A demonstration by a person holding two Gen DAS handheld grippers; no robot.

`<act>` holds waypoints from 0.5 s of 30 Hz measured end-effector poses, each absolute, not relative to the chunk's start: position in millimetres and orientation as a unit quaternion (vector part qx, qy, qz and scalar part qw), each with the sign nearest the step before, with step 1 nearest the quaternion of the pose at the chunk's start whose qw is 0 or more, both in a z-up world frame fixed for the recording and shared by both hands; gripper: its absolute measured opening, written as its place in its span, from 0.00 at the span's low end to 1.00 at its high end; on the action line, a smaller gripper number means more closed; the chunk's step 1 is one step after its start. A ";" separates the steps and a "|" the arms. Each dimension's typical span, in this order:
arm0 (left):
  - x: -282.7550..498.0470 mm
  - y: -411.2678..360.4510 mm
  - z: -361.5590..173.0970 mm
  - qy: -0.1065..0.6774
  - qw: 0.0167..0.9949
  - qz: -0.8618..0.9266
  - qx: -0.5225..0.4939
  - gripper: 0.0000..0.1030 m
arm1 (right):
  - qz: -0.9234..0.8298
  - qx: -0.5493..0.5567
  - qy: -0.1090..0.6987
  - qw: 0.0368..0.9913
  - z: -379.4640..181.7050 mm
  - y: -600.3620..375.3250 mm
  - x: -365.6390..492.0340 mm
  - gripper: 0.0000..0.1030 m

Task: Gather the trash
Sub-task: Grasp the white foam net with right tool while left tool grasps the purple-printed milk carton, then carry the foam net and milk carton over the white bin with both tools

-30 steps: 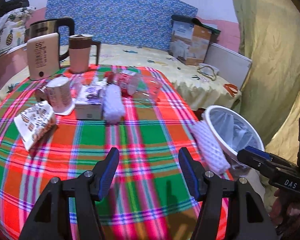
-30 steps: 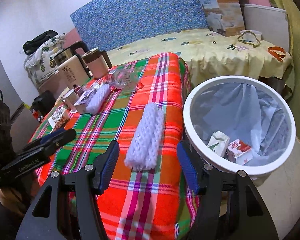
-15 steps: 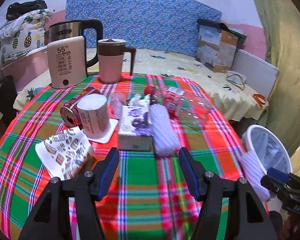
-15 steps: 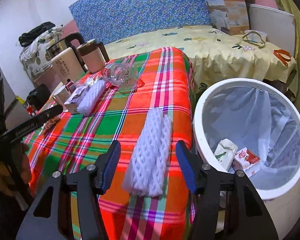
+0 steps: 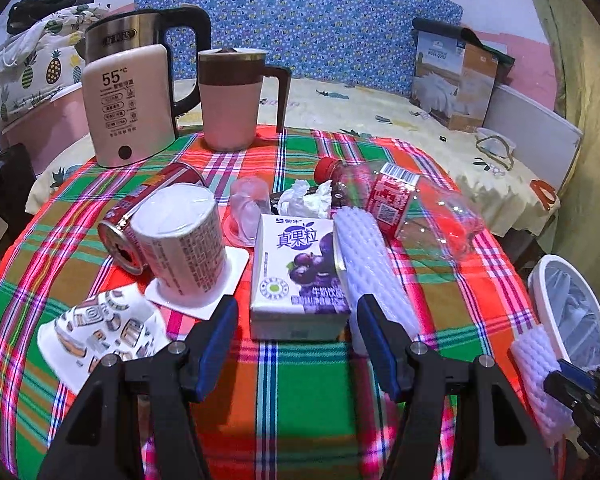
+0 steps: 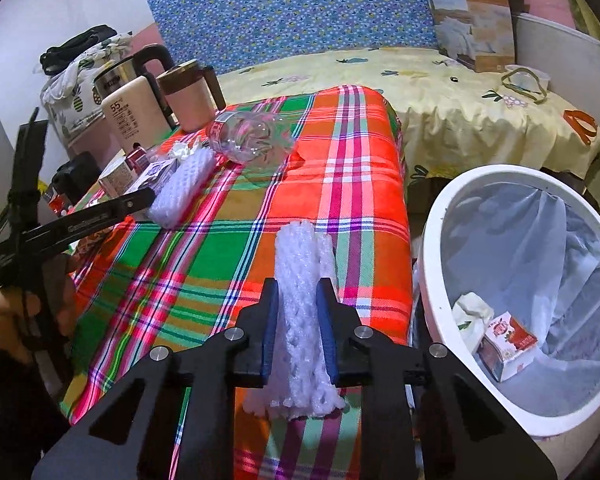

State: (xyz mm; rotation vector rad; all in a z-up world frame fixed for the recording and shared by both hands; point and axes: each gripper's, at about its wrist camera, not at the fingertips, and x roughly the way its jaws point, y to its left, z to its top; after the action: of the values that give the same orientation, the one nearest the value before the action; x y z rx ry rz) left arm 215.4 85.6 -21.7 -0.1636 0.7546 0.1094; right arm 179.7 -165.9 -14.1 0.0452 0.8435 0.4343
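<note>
My right gripper (image 6: 298,320) is shut on a white foam net sleeve (image 6: 302,276) lying at the table's right edge, beside the white trash bin (image 6: 432,216); the sleeve also shows in the left wrist view (image 5: 536,376). The bin holds two small cartons. My left gripper (image 5: 296,344) is open, its fingers just short of a purple juice carton (image 5: 298,276). Beside the carton lie a second foam sleeve (image 5: 368,256), a clear plastic bottle (image 5: 404,200), a crumpled tissue (image 5: 306,200), a red can (image 5: 140,220), a paper cup (image 5: 180,240) and a patterned wrapper (image 5: 96,332).
A kettle (image 5: 128,100) and a pink jug (image 5: 232,100) stand at the back of the plaid-covered table (image 5: 312,392). A small clear plastic cup (image 5: 248,208) lies among the trash. A bed with a yellow sheet (image 6: 440,100) lies behind.
My right gripper has closed on the foam sleeve at the table edge. My left gripper has moved forward, up to the juice carton, and stays open.
</note>
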 end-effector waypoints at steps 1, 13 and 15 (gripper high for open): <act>217.6 85.9 -22.7 0.371 0.923 0.055 -0.082 0.62 | 0.209 0.022 0.406 0.889 -14.1 -165.7 180.0 0.20; 193.4 87.8 -11.9 0.346 0.932 0.060 -0.084 0.54 | 0.219 0.030 0.397 0.891 -7.8 -164.4 174.7 0.14; 182.5 87.8 -9.4 0.342 0.934 0.058 -0.089 0.54 | 0.223 0.033 0.395 0.890 -6.3 -164.4 172.0 0.14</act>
State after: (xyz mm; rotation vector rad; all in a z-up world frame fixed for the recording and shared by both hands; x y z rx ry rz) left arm 182.5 87.8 -9.4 -0.1824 0.7003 0.1187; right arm 172.0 -164.4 -6.3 0.0678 0.8210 0.4628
